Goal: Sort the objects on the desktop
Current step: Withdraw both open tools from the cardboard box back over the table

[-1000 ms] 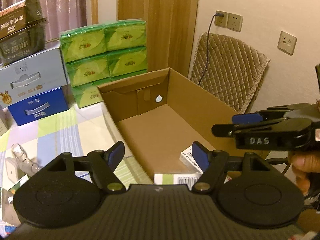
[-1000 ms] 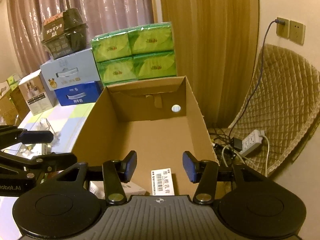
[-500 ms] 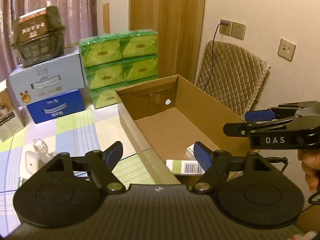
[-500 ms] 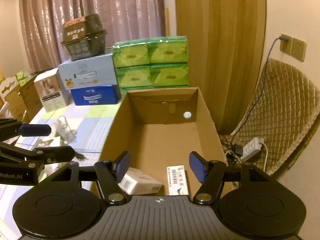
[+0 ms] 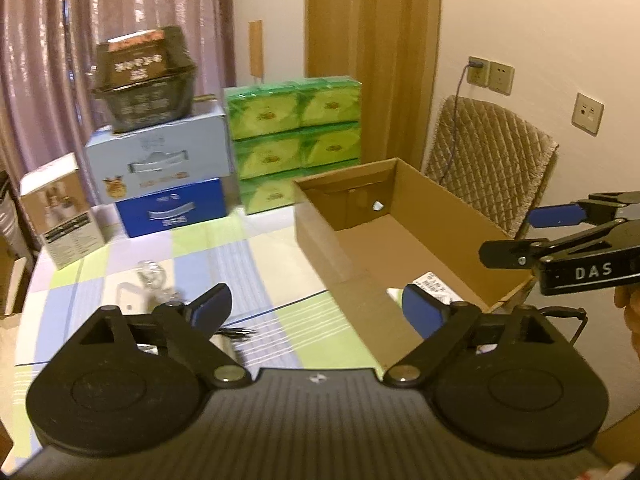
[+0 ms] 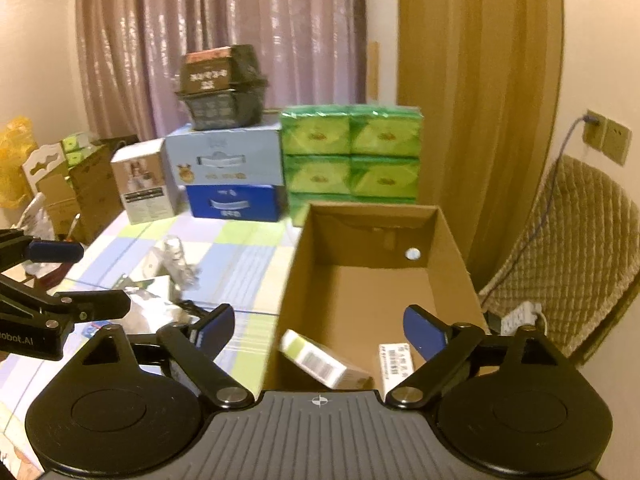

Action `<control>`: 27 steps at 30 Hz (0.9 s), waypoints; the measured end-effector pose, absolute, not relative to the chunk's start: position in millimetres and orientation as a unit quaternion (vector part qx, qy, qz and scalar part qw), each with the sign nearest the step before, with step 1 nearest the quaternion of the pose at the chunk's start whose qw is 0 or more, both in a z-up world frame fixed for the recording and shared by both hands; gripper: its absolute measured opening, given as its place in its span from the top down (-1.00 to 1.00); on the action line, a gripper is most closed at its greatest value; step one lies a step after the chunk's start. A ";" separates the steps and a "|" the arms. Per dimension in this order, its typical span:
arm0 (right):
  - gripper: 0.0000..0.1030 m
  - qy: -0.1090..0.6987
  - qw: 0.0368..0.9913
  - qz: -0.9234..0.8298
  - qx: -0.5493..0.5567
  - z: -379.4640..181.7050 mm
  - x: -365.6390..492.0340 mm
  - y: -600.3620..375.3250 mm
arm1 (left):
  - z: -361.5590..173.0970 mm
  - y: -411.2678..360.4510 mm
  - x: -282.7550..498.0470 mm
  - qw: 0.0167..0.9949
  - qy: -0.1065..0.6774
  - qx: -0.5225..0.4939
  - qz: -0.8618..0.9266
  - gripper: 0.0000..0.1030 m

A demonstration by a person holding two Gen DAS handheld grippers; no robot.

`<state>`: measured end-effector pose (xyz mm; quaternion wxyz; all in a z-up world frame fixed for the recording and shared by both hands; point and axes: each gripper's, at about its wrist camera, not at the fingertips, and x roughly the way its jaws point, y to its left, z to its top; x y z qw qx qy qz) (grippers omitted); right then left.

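With two small packets lying in the cardboard box (image 6: 372, 280) at centre right, we hold both grippers, left gripper (image 5: 318, 312) and right gripper (image 6: 318, 330), spread and empty; next, we judge, fetch clutter (image 6: 168, 276) at centre left.

I am reading "DAS" on my right tongs (image 5: 560, 236) | "obot.AI" showing on my left tongs (image 6: 60, 276) | box labels blurring, unreadable.

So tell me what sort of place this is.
Probably a room in a home: pink-purple pleated curtains behind a table with a pastel checked cloth, stacked green tissue packs, and a chair with a quilted beige cover beside wall sockets.
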<state>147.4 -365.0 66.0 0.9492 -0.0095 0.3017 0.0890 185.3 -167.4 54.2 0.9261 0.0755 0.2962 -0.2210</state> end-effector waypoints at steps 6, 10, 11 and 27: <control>-0.96 0.290 0.951 0.108 -0.017 76.5 143.2 -338.5 | 66.1 -132.4 176.1 0.934 0.288 0.071 -0.200 -0.95; -0.96 0.290 0.949 0.124 -0.024 79.6 142.9 -319.3 | 71.9 -106.7 171.7 0.938 0.286 0.063 -0.186 -0.98; -0.96 0.290 0.948 0.128 -0.026 80.1 142.6 -315.2 | 72.6 -101.3 170.4 0.939 0.286 0.063 -0.182 -0.98; -0.96 0.299 0.936 0.176 -0.053 69.5 139.3 -259.3 | 54.6 -11.5 150.6 0.942 0.307 0.063 -0.117 -0.98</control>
